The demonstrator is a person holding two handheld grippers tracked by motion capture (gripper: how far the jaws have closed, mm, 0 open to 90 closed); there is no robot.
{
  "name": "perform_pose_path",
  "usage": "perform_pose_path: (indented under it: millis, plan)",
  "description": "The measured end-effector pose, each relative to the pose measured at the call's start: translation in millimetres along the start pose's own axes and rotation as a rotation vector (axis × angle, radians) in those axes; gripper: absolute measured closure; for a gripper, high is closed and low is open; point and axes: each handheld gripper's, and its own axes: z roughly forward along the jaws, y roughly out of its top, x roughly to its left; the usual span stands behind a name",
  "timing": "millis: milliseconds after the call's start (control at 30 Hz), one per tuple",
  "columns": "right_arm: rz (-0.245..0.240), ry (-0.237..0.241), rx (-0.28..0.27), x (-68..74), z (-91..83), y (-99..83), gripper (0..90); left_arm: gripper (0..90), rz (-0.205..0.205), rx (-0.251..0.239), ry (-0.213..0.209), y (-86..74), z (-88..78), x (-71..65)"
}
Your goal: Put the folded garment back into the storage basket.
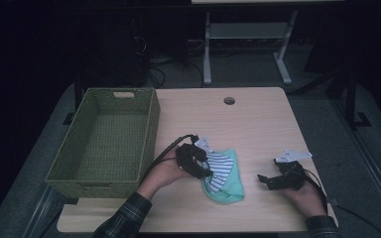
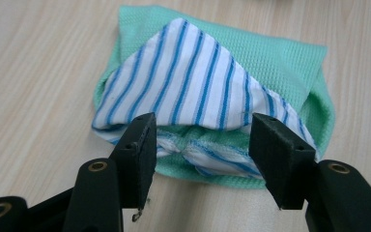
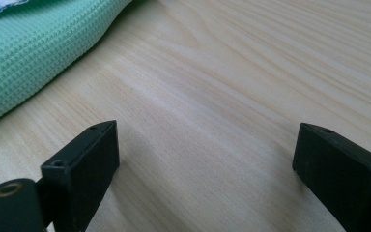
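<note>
Presently the folded bundle sits on the wooden table, near its front edge and just right of the green woven basket: a blue-striped white cloth folded to a point, lying on a mint-green waffle cloth that shows all around it. In the high view the same bundle lies between my two hands.

My left gripper stands at the near edge of the bundle with its jaws parted; the pads flank the striped fold and the gathered hem beneath it, but I see no pad pressing on fabric. My right gripper is wide open over bare wood, nothing between its jaws, the green cloth off to one side.

Risks noted:
- Closing the left jaws here would likely catch the striped layer alone, and lifting would peel it off the green one and undo the fold.
- A shallow bite on that loose hem may slip on the way to the basket.
- Dragging instead of lifting could snag cloth on the basket's rim.
</note>
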Motion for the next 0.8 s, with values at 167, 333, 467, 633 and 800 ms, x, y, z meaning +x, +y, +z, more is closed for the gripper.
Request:
perform_pose_path:
  millis: [167,333,467,633,800]
  plan:
    - [0.000,0.000,0.000,0.0,0.0,0.0,9.0,41.6,0.011,0.060,-0.014,-0.6,11.4,-2.2]
    - [-0.001,0.000,0.000,-0.1,0.0,0.0,9.0,37.9,0.028,0.101,-0.014,-1.9,21.0,-3.7]
    - [0.000,0.000,0.000,-0.1,0.0,0.0,9.0,35.6,0.031,0.115,-0.022,-4.3,26.2,-2.3]
    - [0.000,0.000,0.000,-0.1,0.0,0.0,9.0,32.0,0.048,0.156,-0.016,-7.1,33.9,-2.5]
    - [-0.001,0.000,0.000,-0.1,0.0,0.0,9.0,31.5,0.048,0.160,-0.021,-7.3,35.7,-1.9]
